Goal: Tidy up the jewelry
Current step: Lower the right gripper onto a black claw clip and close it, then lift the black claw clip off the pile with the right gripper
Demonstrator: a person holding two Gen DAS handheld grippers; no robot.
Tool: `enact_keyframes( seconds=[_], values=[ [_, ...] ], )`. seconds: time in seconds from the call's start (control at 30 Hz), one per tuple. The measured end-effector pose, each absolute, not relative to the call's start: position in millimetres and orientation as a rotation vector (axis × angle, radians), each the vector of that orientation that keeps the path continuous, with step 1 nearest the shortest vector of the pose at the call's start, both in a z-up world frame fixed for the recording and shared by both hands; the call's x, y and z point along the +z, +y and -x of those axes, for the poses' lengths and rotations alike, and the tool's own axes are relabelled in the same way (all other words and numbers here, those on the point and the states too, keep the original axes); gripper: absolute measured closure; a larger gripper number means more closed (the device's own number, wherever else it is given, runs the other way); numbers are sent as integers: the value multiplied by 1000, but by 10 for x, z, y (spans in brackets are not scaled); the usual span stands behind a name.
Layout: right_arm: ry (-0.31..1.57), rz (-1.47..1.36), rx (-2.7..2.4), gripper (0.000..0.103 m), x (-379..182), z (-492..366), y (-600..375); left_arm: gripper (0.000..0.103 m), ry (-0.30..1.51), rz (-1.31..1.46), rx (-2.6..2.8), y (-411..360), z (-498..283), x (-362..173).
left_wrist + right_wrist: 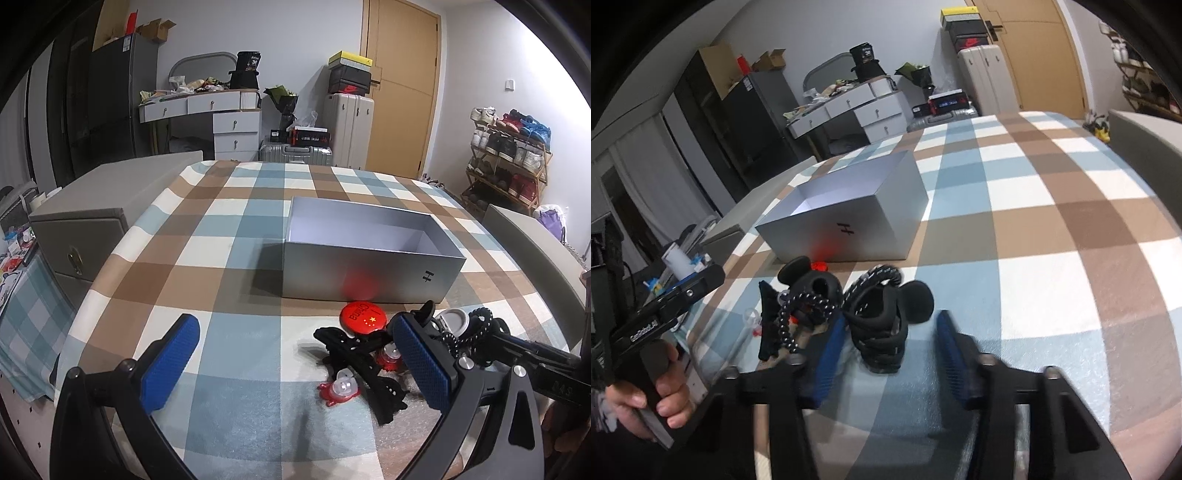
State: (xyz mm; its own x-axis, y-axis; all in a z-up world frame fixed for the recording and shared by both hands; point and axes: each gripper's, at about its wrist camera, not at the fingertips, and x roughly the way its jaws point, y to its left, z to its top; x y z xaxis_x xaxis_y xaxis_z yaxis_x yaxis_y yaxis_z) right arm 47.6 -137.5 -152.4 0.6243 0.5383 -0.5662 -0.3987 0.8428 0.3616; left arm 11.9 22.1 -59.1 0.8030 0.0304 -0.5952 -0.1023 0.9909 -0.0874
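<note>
Two grippers over checked tablecloth [229, 221]. Left gripper [295, 332] – jaws spread wide, nothing between pads, hovering beside jewelry pile. Right gripper [892, 321] – jaws apart, straddling black mouse-ear band [882, 332]; pads not seen pressing on it, picture blurred there. Pile lies on cloth just in front of open silver box [369, 273]: red round badge [364, 318] nearest box wall, black hair clip [354, 354], small red charm [341, 387], beaded black cord [786, 317]. Box interior bare as far as visible. Hand [661, 391] grips left gripper's handle.
</note>
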Motion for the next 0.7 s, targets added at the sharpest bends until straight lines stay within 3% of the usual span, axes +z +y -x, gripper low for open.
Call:
enact_keyframes(
  seconds=[0.47,0.7],
  values=[
    [624,-10,425,73,-1315,-186,-1405,1,675,164,20,385,-55,-659],
    [627,-105,475,73,-1285,-215,-1558,1,781,242,-117,378,-77,-824]
  ],
)
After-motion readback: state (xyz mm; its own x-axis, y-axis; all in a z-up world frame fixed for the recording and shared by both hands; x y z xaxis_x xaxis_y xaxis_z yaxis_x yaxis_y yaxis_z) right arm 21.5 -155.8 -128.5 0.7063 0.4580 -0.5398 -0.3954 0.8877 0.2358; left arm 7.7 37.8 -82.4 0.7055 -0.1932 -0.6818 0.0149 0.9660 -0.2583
